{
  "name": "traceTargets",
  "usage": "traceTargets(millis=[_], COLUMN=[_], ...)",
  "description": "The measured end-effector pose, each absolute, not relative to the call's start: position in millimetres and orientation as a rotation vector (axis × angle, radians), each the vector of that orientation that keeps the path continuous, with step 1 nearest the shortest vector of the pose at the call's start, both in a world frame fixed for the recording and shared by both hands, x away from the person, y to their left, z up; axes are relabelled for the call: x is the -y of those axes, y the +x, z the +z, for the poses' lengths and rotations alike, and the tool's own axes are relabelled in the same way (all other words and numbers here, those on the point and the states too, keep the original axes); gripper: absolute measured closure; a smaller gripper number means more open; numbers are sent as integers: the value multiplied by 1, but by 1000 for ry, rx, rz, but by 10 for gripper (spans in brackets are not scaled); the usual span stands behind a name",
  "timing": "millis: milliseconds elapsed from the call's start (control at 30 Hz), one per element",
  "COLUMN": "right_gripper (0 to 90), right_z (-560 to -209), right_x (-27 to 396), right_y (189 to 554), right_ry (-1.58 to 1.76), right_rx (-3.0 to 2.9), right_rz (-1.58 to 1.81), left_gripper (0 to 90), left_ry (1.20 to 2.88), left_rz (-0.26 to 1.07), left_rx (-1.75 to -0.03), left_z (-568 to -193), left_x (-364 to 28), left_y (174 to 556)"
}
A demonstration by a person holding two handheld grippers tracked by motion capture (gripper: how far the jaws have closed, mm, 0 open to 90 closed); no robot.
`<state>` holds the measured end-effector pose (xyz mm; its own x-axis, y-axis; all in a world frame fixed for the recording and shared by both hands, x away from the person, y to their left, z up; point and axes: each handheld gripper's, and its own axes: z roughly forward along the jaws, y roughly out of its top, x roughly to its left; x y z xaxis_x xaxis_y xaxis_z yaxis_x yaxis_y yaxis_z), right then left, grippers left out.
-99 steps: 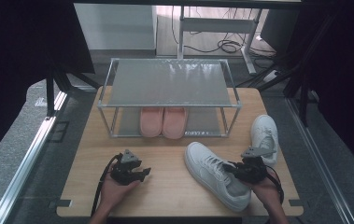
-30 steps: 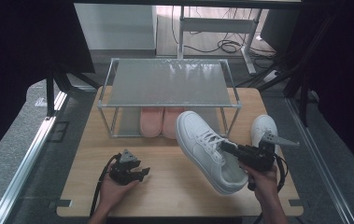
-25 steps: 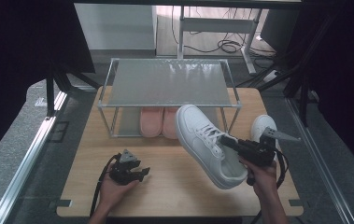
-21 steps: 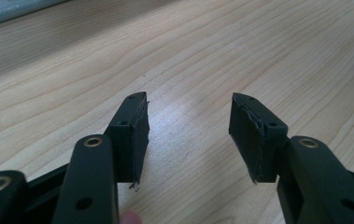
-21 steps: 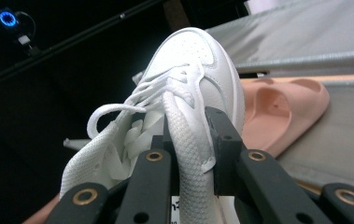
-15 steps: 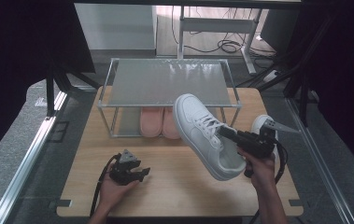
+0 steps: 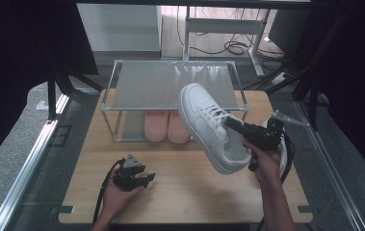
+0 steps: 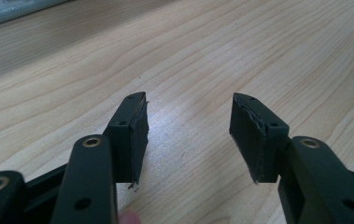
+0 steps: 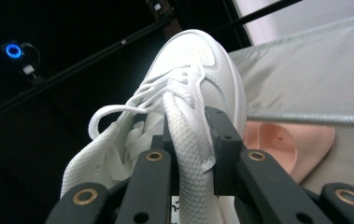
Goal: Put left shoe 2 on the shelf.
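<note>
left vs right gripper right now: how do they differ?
The left gripper has its jaws open with nothing between them; the right gripper is shut on the white sneaker, pinching its collar. The left gripper sits low by the wooden table, while the right gripper is raised, holding the sneaker in front of the metal rack. Both are hand-held, with black jaws.

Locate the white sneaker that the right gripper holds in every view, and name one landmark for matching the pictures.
High view: the white sneaker hangs right of centre, toe toward the shelf rack's top, clamped by the right gripper.
Right gripper view: it rises from the bottom centre, tongue pinched between the jaws, toe at the upper middle.
Left gripper view: bare wooden table beyond open jaws.
Shared landmark: the pink slippers under the rack, seen at the right gripper view's right.
</note>
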<state>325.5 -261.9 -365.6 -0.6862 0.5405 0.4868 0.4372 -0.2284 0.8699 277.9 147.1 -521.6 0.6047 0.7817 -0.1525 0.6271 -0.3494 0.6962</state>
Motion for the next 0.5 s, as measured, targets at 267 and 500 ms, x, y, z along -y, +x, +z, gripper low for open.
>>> traceTargets(millis=[267,500], right_gripper=[806,805], right_z=[-353,-340], right_x=[256,241], right_y=[341,360], right_ry=[1234,1254], right_rx=[-1836,-1783], right_rz=[2096,2107], left_gripper=[477,477], left_ry=[2097,2095], left_rz=[269,267], left_rx=[-1101,-1101], left_z=[-522,-522], left_x=[-146,-147], left_y=[278,278])
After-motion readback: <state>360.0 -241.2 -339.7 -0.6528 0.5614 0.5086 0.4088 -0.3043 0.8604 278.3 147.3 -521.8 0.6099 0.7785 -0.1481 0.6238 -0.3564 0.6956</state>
